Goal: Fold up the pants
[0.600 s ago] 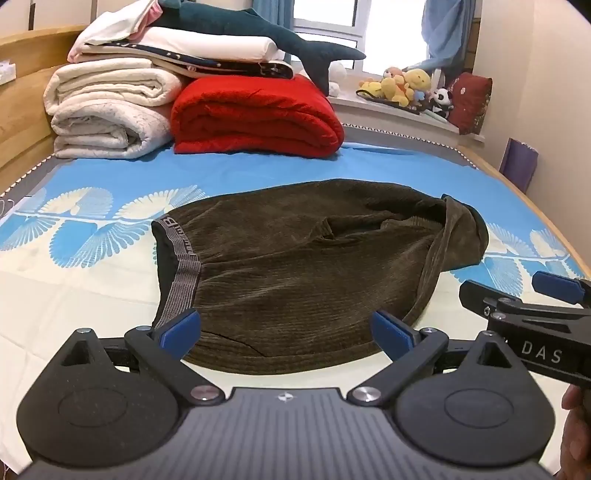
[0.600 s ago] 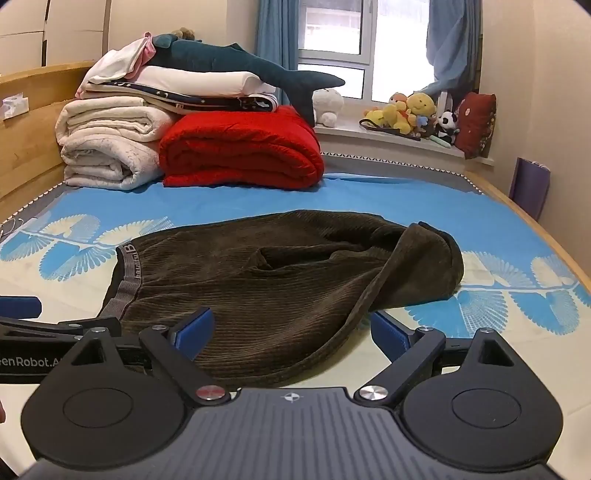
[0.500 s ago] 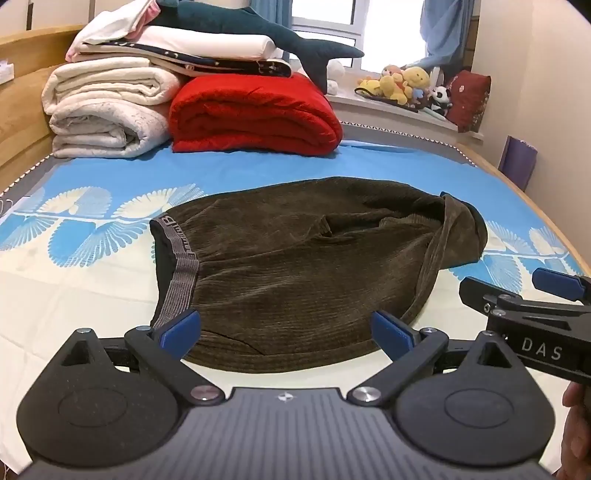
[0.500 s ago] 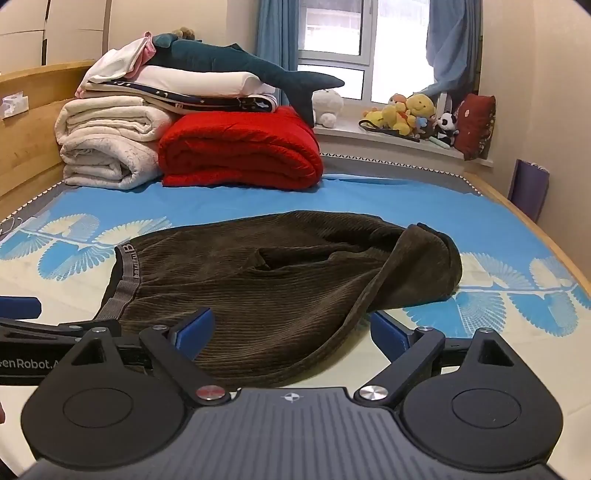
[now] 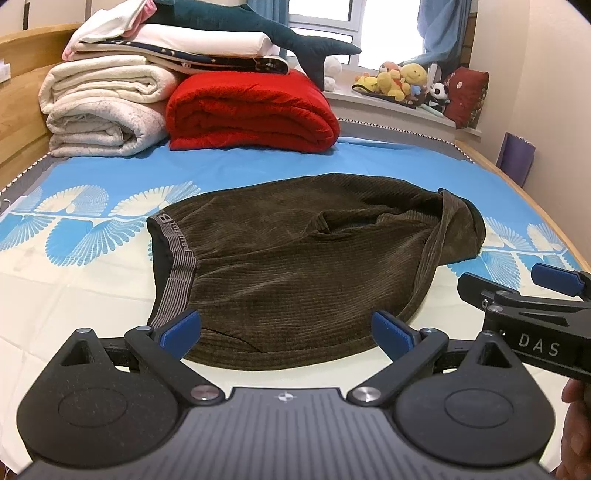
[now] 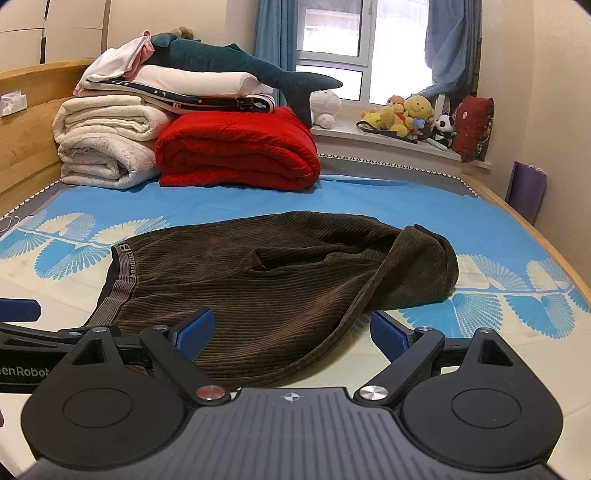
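Dark olive corduroy pants [image 5: 295, 254] lie folded over on the bed, grey waistband [image 5: 177, 258] at the left, a leg end bunched at the right [image 5: 458, 229]. They also show in the right wrist view [image 6: 280, 288]. My left gripper [image 5: 286, 328] is open and empty, held just above the pants' near edge. My right gripper [image 6: 290, 330] is open and empty over the near right hem. The right gripper shows at the right of the left wrist view [image 5: 524, 306]; the left gripper shows at the left of the right wrist view [image 6: 22, 332].
A blue and cream patterned sheet [image 5: 92, 266] covers the bed. Folded white quilts [image 5: 103, 107], a red blanket [image 5: 251, 110] and a shark plush [image 5: 258, 26] are stacked at the far end. Soft toys [image 5: 406, 81] sit on the windowsill. A wooden bed rail [image 6: 524, 229] runs along the right.
Both grippers have risen slightly and drawn back a little; the pants sit a bit lower in view. Nothing was taken hold of.
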A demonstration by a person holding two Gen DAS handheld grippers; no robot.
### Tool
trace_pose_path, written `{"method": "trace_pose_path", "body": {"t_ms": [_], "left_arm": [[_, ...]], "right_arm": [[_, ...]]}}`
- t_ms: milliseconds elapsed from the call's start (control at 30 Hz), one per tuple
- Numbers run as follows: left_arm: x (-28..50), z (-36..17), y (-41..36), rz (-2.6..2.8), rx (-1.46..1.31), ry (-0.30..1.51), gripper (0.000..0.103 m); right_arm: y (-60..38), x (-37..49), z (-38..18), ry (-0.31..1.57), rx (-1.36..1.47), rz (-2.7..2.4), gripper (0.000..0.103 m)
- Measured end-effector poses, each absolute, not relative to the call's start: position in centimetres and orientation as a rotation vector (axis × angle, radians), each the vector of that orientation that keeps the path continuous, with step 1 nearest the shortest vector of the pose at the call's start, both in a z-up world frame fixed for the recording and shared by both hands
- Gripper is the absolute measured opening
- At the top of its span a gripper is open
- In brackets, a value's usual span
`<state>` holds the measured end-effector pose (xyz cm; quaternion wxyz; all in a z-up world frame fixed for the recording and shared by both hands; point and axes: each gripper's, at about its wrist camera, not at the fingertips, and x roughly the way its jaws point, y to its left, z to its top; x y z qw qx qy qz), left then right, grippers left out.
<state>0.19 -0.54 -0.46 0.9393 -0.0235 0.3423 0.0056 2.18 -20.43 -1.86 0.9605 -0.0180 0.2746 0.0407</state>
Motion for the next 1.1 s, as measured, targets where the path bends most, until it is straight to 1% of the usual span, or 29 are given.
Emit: {"method": "trace_pose_path", "body": {"t_ms": [267, 533, 1000, 1100], "left_arm": [[0.26, -0.62, -0.55, 0.010, -0.046, 0.705, 0.100], [0.43, -0.61, -0.69, 0.033, 0.018, 0.714, 0.100], [0.53, -0.58, -0.44, 0.017, -0.022, 0.718, 0.100], [0.54, -0.49, -0.37, 0.018, -0.025, 0.721, 0.100]], "right_arm": [[-19.96, 2.12, -1.96, 0.545, -0.037, 0.079, 0.092], [-20.23, 2.07, -1.98, 0.517, -0.031, 0.081, 0.092], [-20.28, 2.20, -1.97, 0.547, -0.033, 0.083, 0.089], [-20.20, 2.28, -2.03, 0.558, -0.035, 0.081, 0.086]]}}
